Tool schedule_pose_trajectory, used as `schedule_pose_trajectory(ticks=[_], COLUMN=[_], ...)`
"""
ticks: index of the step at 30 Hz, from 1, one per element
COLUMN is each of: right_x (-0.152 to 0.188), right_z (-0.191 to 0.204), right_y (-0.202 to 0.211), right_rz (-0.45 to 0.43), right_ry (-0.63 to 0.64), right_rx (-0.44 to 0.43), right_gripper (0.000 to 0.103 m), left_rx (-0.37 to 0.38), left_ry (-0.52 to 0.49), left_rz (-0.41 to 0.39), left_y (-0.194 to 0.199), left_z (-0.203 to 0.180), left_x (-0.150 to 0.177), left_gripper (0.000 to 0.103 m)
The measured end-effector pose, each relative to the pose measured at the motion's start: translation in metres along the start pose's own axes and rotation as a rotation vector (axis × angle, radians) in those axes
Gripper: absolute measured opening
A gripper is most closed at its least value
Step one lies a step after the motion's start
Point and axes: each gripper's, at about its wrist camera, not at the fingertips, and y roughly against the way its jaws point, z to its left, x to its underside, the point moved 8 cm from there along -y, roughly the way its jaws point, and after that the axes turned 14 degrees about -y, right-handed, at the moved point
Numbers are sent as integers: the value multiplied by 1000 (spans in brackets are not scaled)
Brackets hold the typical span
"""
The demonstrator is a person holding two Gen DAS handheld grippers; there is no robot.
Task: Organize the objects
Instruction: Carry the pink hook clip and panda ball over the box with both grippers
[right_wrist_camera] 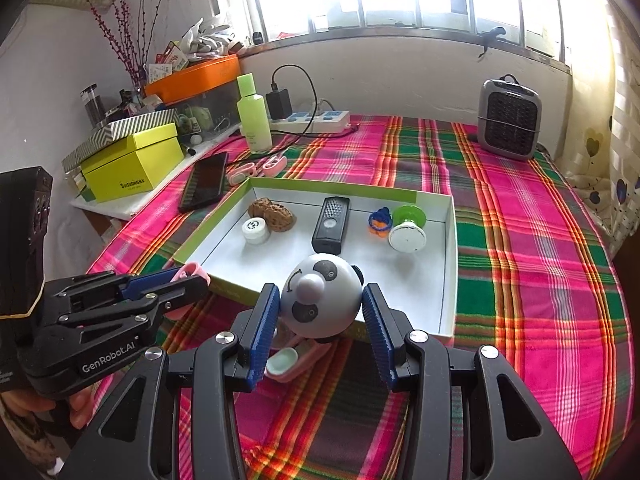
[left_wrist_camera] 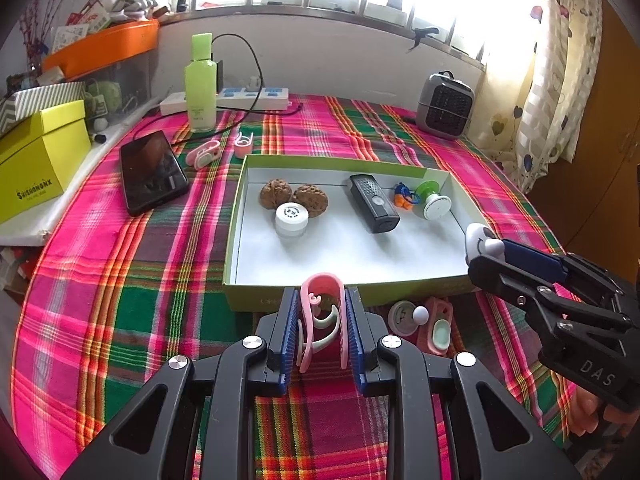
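Mid-carry, both loaded: left gripper [left_wrist_camera: 320,320] clamped on pink clip [left_wrist_camera: 322,304], right gripper [right_wrist_camera: 320,320] gripping panda ball [right_wrist_camera: 320,300], both just short of the tray [left_wrist_camera: 240,200] near edge. Next: move over tray floor, release. Ball contact probably firm; left pad partly hidden.

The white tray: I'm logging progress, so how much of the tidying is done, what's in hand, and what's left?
Done: two walnuts, a white jar, a black remote and a green-capped piece lie in the tray. In hand: the left gripper holds a pink clip, the right gripper a panda ball. Left: two pink clips beside the phone and small items before the tray.
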Motion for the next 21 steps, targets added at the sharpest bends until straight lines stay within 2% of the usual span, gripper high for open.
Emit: schedule_pose_trajectory(ticks=[5,21], right_x=[-7,-23], right_z=[3,13], right_y=[-9,-50], right_rz=[15,65], right_ry=[-5,39], right_rx=[-15,-9], right_gripper=[45,44], left_rx=[-7,-16], left_ry=[8,34], left_rz=[-18,24], left_y=[2,-27], left_z=[5,22], left_x=[-9,-20], left_gripper=[21,21])
